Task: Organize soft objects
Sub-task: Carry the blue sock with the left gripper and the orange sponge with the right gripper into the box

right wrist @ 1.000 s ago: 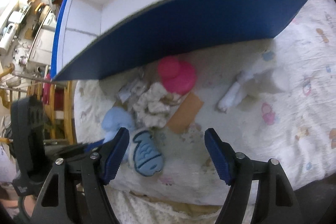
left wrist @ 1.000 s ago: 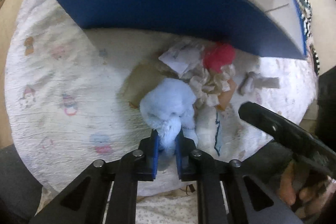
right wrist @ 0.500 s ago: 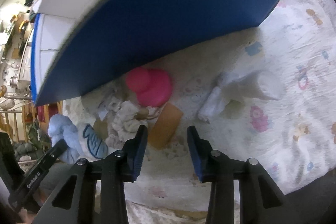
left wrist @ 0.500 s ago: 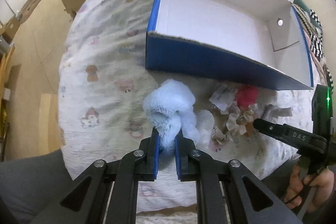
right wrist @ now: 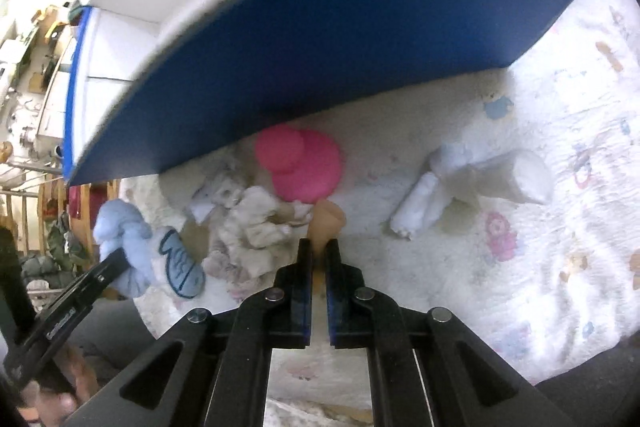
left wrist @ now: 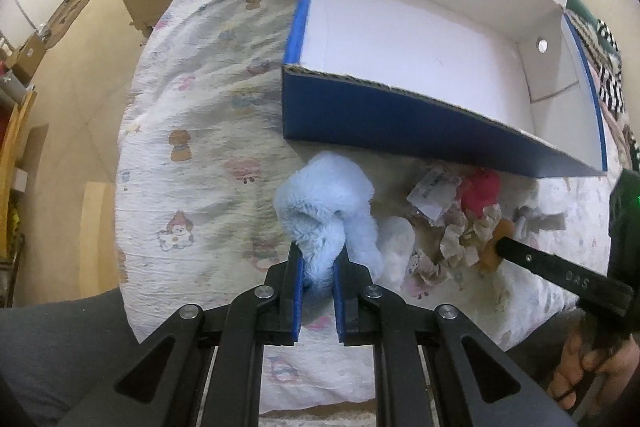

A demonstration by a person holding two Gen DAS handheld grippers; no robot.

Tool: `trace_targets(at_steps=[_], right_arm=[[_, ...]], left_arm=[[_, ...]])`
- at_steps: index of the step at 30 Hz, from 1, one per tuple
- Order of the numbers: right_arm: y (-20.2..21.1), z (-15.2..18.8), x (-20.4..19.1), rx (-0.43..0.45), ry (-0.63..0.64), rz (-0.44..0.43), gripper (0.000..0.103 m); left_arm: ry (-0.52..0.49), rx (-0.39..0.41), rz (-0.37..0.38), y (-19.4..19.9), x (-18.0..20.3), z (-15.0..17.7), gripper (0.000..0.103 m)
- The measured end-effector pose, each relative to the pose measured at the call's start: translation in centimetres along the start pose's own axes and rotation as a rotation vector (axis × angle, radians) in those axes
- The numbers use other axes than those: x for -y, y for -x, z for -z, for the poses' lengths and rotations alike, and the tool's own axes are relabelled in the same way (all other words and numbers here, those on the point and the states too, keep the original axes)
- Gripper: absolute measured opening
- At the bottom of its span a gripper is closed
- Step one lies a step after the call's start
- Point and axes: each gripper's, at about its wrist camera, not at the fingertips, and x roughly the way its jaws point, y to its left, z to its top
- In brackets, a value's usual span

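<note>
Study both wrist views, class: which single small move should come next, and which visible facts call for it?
Probably lift the left gripper over the blue wall of the box and release inside. It is shut on the fluffy blue toy, and the box's white floor looks bare. The right gripper has just been closing on the tan limb of the doll, so it can follow.

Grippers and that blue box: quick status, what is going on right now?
Left gripper shut on blue plush toy. Right gripper just closed on tan piece. Blue box empty; its near wall stands ahead.
</note>
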Motion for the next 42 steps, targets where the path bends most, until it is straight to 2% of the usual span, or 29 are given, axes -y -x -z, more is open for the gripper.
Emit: trace_targets(at_steps=[5,12,15,18,23,27,37,42], right_arm=[[2.3,0.6,-1.6,0.089,0.08,-0.017,0.006],[5.9,1.5,-3.0,0.193,0.157,-0.034,0.006],[7.0,1.9,-3.8,0.227,0.178,-0.047,0.006],[8.7,2.2,-4.4,0.266,0.204,-0.068,0.006],[11.4,2.4,-5.6,0.338,0.258,-0.104,0.006],[13.3,1.3,-6.5,0.375,0.281,-0.118,0.006],[16.8,-2.5,-7.8,0.469,0.326,-0.116,0.006],[16.4,-5.3,-7.2,0.473,0.312,-0.097,0.006]], left_arm=[[0.029,0.048,0.023,1.8,-0.3,0.4,0.011],[-0.029,0.23,-0.022,7.1,0.8,1.1,0.011],[-0.022,0.281,-0.003,9.7,0.4,2.0,0.011],[-0.024,0.337,-0.017,11.8,0.1,2.2,0.011],[-0.047,0.423,-0.043,14.4,0.7,1.0,0.011],[-0.079,0.485,-0.049,16.3,2.1,-1.2,0.011],[-0.139,0.532,-0.061,16.8,5.3,-6.2,0.011],[-0.145,0.482,-0.044,14.9,6.0,-8.3,0.011]])
